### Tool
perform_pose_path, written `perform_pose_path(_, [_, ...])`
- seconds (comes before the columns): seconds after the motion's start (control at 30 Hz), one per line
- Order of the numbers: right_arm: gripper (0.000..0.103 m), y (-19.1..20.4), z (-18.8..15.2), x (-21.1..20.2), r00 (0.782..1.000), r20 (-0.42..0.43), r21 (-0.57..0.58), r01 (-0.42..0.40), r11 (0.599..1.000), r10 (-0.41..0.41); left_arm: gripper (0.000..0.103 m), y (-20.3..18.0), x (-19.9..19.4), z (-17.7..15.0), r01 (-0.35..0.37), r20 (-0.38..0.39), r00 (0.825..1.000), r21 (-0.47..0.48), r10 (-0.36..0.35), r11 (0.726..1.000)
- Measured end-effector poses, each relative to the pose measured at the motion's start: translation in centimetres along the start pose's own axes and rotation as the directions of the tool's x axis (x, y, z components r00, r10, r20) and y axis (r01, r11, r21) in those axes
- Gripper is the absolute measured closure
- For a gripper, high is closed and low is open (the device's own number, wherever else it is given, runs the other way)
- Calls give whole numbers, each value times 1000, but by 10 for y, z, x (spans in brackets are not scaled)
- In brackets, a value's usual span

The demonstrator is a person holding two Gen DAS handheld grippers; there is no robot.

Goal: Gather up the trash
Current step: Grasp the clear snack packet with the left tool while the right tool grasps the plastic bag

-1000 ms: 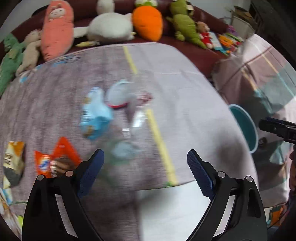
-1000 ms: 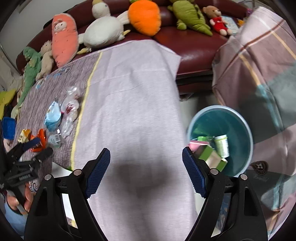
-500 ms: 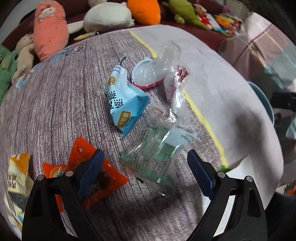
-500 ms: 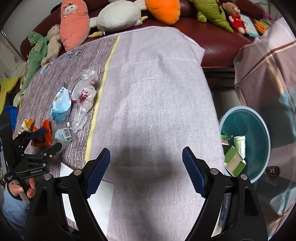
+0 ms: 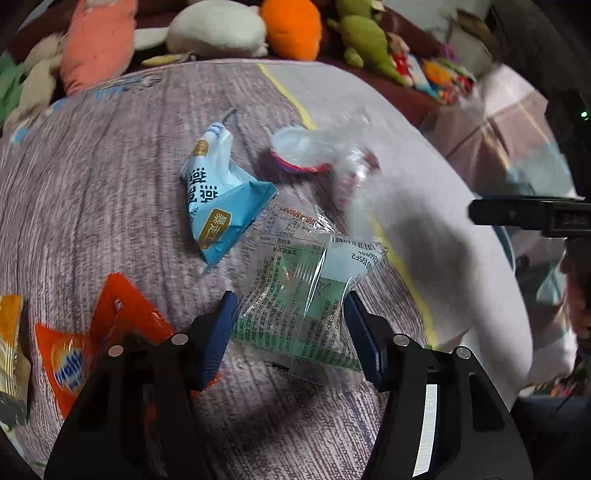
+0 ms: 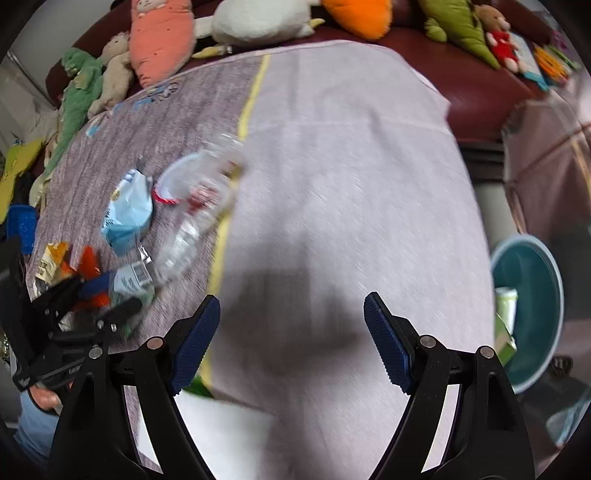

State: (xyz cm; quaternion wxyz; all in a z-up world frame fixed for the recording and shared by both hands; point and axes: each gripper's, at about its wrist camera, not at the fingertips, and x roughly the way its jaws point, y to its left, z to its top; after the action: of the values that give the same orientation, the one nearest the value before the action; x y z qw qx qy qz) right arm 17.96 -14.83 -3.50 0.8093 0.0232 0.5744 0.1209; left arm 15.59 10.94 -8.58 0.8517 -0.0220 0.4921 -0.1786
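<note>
left gripper (image 5: 290,328) having just been narrowing its jaws around the clear green-printed wrapper (image 5: 303,299), now lying between the blue pads; pads (image 5: 221,332) standing close at the wrapper's edges, actual pressing not being clear. compared with a second ago, sitting lower and nearer the litter, the wrapper then lying blurred ahead of wider jaws.

right gripper (image 6: 291,339) holding its jaws wide apart over bare pale cloth, carrying nothing; compared with a second ago, having shifted toward the litter, the teal bin (image 6: 543,295) now sliding to the right edge of its view.

lying beyond the wrapper: light blue snack packet (image 5: 221,195), just beside it; white lid with red rim (image 5: 299,151) and crumpled clear plastic (image 5: 354,173), farther off near the yellow stripe (image 5: 291,99). lying left of the left jaw: orange sachet (image 5: 110,332), partly under it, and yellow packet (image 5: 11,347) at the frame edge.

resting on a grey woven tablecloth (image 5: 92,177) meeting a paler half. standing behind: dark red sofa (image 6: 472,85) bearing plush toys, among them a pink carrot plush (image 6: 159,37), white duck plush (image 6: 258,18) and green dinosaur plush (image 6: 458,26). holding a few discarded boxes inside the bin, beside a plaid fabric (image 6: 546,155).
</note>
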Motion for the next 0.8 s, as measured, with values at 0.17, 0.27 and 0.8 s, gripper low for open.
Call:
perform_pose_path(0.17, [27,25,31,22,998,2,-20,-70,997,70,42,12,-5,0,46,11,999,-58,-45,997])
perform_pose_path(0.27, [27,37,47,40,996,-5,-38,-91,995,91,42,16,-3,2,50,2,999,-72,-50,996])
perform_pose_path(0.8, [82,33,50,54,988,3,-57,-156,986,156,42,-9,-3,3,51,-1,999,-83,-51,995])
